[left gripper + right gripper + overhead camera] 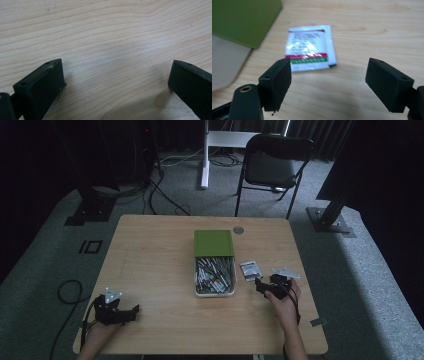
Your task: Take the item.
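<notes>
From the high view, the wooden tabletop (pixel 150 260) carries a pale box (pixel 215 277) near its middle, packed with what look like small sachets, though the dim light makes that hard to swear to, and its green lid (pixel 214 243) is pushed toward the far end so the contents lie open for picking. Just right of the box sits a small sachet (pixel 250 269), and the right tool (pixel 261 285) is parked just on the person's side of it, pointing its way. The left tool (pixel 131 312) rests near the front left edge, well apart from everything, probably kept clear. In the left gripper view, that tool (pixel 116 77) is spread wide over bare woodgrain, nothing between the jaws. In the right gripper view, the right tool (pixel 328 80) is spread wide too, jaws framing the white sachet (pixel 310 48) with red and green stripes, lying flat just beyond them, untouched, beside the lid's corner (pixel 242 20).
</notes>
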Action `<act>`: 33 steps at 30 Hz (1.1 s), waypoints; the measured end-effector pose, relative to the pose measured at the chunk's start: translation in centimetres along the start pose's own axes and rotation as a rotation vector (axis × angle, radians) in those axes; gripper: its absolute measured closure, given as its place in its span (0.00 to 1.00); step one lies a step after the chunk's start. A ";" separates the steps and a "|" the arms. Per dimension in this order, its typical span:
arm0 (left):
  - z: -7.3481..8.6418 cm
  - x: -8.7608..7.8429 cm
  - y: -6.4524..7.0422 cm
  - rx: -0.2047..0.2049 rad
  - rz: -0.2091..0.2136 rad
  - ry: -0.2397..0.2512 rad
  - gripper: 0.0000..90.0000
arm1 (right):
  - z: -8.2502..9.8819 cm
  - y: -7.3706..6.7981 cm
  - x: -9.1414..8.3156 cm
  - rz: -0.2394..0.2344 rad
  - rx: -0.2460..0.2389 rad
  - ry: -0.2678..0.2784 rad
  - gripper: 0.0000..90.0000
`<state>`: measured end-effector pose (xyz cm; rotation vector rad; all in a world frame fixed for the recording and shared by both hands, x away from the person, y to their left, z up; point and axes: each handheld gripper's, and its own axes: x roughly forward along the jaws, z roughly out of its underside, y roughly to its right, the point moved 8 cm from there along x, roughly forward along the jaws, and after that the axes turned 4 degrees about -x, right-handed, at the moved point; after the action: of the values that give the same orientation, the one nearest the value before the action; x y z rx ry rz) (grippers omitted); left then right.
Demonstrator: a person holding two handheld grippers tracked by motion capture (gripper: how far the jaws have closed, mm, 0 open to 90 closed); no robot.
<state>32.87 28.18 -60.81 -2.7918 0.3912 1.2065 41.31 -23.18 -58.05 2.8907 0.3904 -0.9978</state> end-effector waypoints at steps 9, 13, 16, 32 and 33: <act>0.0 0.0 0.0 0.000 0.000 0.000 0.01 | 1.3 2.8 -1.5 0.101 0.022 -0.020 0.16; 0.0 0.0 0.0 0.000 0.000 0.000 0.01 | 2.2 3.7 -2.1 0.125 0.046 -0.036 0.16; 0.0 0.0 0.0 0.000 0.000 0.000 0.01 | 2.9 4.4 -2.6 0.158 0.055 -0.046 0.16; 0.0 0.0 0.0 -0.001 0.000 0.000 0.01 | 6.1 5.5 -4.8 0.178 0.082 -0.105 0.16; 0.0 0.0 0.0 0.000 0.000 0.000 0.01 | 6.4 5.6 -4.8 0.177 0.079 -0.112 0.16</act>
<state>32.87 28.18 -60.81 -2.7924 0.3909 1.2064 35.25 -30.48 -60.25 2.8574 0.0888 -1.1615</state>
